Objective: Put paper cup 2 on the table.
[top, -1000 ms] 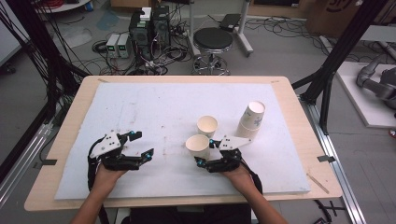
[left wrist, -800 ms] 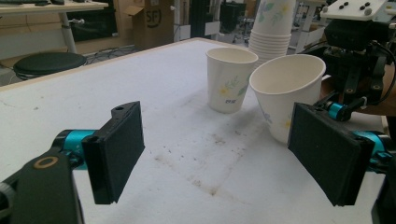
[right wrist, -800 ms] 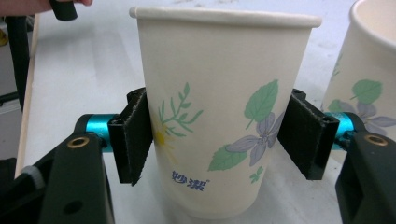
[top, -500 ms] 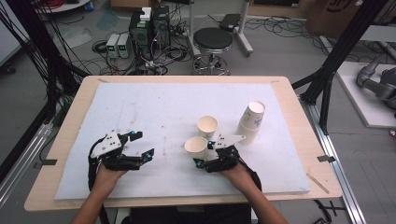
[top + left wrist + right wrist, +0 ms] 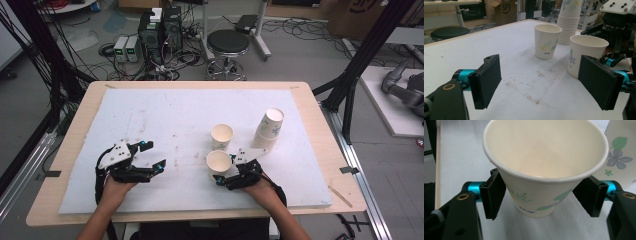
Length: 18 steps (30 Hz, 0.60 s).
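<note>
A paper cup with a flower print (image 5: 218, 161) stands near the front of the white mat (image 5: 165, 115). My right gripper (image 5: 223, 168) is shut on it, with one pad on each side of its wall (image 5: 544, 170). A second cup of the same kind (image 5: 221, 136) stands upright just behind it, apart from it. A tall stack of cups (image 5: 270, 127) rises to the right of these two. My left gripper (image 5: 154, 155) rests on the mat at the front left, open and empty (image 5: 541, 87), its jaws pointing toward the cups (image 5: 585, 55).
The mat covers most of the wooden table (image 5: 50, 210) and is bare on its left and far halves. Behind the table stand a round stool (image 5: 227, 42), electronics boxes (image 5: 160, 27) and loose cables on the floor.
The right gripper and the cup between its jaws have shifted slightly toward the front and right. The left gripper has stayed in place.
</note>
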Each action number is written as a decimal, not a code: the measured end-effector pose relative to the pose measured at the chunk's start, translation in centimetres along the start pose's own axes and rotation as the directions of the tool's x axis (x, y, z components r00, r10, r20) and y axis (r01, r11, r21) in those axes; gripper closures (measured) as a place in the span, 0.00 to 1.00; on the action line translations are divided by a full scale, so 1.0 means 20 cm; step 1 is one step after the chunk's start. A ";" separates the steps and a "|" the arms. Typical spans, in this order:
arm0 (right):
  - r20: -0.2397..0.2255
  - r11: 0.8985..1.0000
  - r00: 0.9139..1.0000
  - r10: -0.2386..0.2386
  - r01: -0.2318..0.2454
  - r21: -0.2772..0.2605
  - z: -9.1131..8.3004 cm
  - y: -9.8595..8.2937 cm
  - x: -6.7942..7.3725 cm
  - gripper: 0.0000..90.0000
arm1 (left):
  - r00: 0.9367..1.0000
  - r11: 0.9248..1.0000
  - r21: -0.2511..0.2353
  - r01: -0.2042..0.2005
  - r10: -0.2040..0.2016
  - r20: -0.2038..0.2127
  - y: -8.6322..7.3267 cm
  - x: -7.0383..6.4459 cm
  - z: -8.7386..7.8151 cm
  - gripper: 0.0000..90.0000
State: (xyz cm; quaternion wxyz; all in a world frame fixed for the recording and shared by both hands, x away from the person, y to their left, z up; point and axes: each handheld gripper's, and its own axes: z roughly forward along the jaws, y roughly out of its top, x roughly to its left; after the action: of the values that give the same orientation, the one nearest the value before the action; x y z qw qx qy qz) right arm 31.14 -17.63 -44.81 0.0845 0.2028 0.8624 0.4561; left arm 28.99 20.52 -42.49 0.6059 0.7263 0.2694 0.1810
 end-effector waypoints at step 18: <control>0.012 1.000 1.000 -0.006 0.007 -0.027 -0.23 -0.06 0.03 0.24 | 0.999 1.000 -0.018 0.012 -0.012 -0.031 0.00 0.01 -0.01 0.20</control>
State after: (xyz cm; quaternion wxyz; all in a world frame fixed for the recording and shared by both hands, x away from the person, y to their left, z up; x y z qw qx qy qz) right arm 28.66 -21.41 -43.16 0.0939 0.2017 0.8563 0.4661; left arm 29.02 20.84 -42.48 0.6090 0.7165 0.2815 0.1908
